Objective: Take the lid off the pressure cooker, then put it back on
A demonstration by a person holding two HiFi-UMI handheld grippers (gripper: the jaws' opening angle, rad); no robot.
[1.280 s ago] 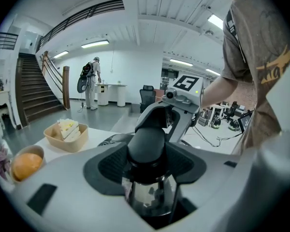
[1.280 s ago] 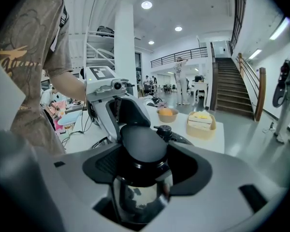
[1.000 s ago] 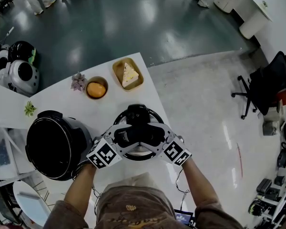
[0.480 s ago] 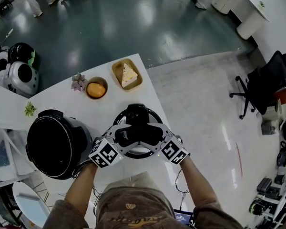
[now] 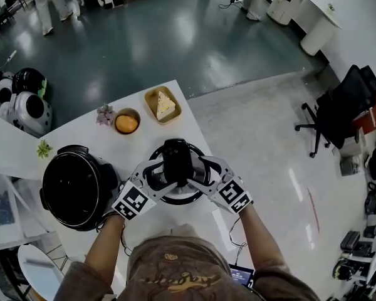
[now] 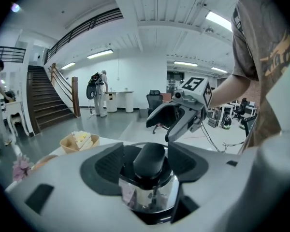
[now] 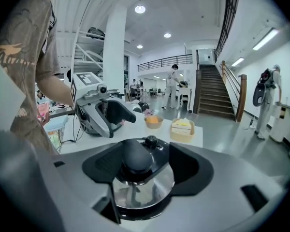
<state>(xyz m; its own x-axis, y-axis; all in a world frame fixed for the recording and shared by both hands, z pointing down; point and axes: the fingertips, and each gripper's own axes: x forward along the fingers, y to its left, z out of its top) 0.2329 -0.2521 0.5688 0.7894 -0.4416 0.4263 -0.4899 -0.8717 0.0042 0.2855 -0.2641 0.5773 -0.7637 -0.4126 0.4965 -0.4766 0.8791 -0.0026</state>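
- Pressure cooker lid (image 5: 175, 197) lying on the white bench (image 5: 81, 133), just right of the open cooker pot (image 5: 109, 180); not seated on the pot.
- Black lid handle (image 5: 177, 160) standing up at the lid's centre, flanked by both grippers.
- Left gripper (image 6: 147, 163): jaws opening, lid handle between them, a gap showing on either side; nothing gripped.
- Right gripper (image 7: 146, 167): jaws wide apart around the same lid handle; one pad close to it, the other clearly apart; no grip.
- Grippers facing each other across the lid handle, both tilted downward, marker cubes toward the person.
- Farther along the bench beyond the lid: bowl (image 5: 115, 123) holding an orange item, tray (image 5: 148, 99) holding a wedge of cake, small pinkish plant (image 5: 104, 113) just beside the bowl; all well apart from the grippers.
- Small green sprig (image 5: 44, 148) near the far side of the cooker pot.
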